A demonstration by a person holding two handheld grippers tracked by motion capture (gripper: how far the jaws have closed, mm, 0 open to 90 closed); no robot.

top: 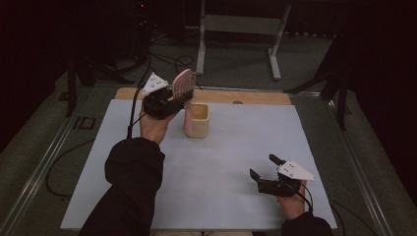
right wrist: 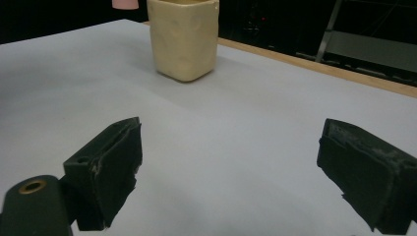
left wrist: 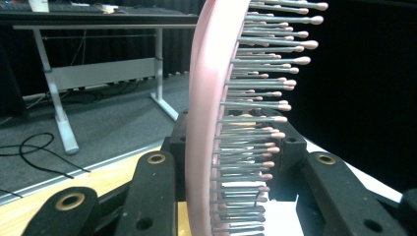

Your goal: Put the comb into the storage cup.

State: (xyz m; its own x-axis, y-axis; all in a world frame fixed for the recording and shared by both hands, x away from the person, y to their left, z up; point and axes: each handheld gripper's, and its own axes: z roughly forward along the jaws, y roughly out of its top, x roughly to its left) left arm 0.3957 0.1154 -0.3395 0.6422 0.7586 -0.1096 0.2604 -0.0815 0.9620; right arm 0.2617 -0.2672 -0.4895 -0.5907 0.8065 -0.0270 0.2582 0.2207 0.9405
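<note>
Two black grippers are in your hands. Your right gripper hovers near the table's near right corner, jaws spread wide with nothing between them; its own view looks across the pale grey table sheet to the cream squarish cup. Farther off, toward the far left edge, your left gripper pinches the pink paddle hairbrush, handle hanging just beside the cup. From above you see the brush's bristled face; the left gripper view shows it edge-on, bristles pointing sideways.
</note>
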